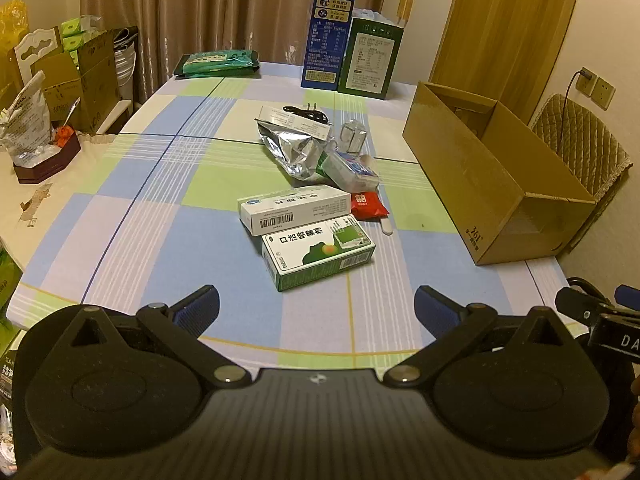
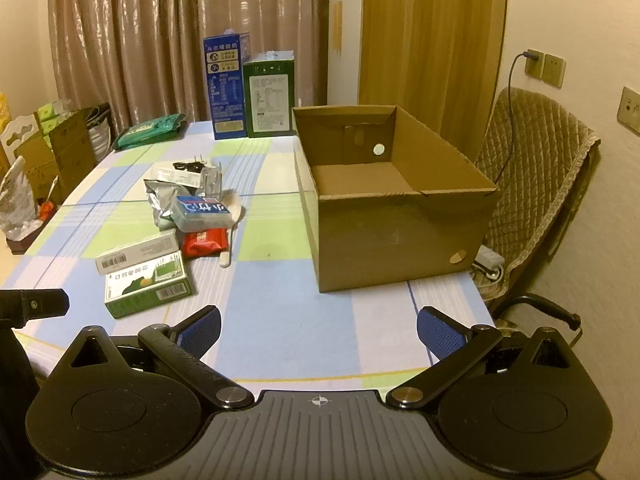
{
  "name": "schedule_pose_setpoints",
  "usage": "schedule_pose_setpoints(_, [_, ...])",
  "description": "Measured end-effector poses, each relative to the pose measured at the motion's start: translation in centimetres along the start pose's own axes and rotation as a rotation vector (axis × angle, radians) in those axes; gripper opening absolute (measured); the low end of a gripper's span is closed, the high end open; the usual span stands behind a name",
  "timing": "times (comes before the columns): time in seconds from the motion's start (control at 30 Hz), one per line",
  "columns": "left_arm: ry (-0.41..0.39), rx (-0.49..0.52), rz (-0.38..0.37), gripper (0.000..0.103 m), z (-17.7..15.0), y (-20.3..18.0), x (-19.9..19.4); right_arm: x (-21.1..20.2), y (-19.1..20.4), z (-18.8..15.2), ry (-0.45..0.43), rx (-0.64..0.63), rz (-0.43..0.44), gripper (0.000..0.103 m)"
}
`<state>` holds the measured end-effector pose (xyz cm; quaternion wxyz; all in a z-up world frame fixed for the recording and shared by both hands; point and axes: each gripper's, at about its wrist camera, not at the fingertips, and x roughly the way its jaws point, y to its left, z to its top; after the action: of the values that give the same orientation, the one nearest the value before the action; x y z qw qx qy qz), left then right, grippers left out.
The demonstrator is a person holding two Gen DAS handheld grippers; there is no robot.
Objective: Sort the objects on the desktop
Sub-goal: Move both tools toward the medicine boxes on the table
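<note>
Left wrist view: left gripper (image 1: 316, 306) spread wide and empty above the tablecloth's near edge.
Just ahead lies the green medicine box (image 1: 318, 252), touching a white box (image 1: 294, 208); the open cardboard carton (image 1: 496, 172) stands to the right. Being light, stiff card (probably), the green box suits a grip across its narrow sides. Right gripper (image 2: 318, 330) likewise spread, empty.

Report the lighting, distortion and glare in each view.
Left wrist view: warm, dim indoor light; fisheye bends the table edges; glare on the crumpled foil pouch. Right wrist view: same yellowish cast, door frame bowed, sheen on the curtain, cardboard box front face shaded.
</note>
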<state>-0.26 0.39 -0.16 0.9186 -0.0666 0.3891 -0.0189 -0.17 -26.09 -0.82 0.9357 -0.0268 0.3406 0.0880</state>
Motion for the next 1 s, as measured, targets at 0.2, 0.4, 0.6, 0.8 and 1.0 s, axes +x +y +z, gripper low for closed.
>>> schedule_pose_setpoints(0.2, [0.002, -0.003, -0.001, 0.102, 0.0, 0.0, 0.0, 0.1, 0.1, 0.0, 0.002, -0.002, 0.001, 0.101])
schedule_pose_setpoints(0.4, [0.002, -0.002, -0.003, 0.102, 0.0, 0.1, 0.0, 0.2, 0.1, -0.1, 0.003, -0.009, 0.004, 0.101])
schedule_pose_setpoints(0.6, [0.000, 0.006, -0.023, 0.102, 0.1, 0.3, 0.0, 0.3, 0.5, 0.1, 0.001, -0.031, 0.012, 0.101])
schedule_pose_setpoints(0.8, [0.004, 0.020, -0.025, 0.102, 0.6, 0.9, 0.1, 0.9, 1.0, 0.4, -0.005, -0.056, 0.032, 0.101])
schedule_pose_setpoints(1.0, [0.009, 0.079, -0.025, 0.102, 1.9, 2.0, 0.7, 1.7, 1.8, 1.2, -0.025, -0.096, 0.064, 0.101])
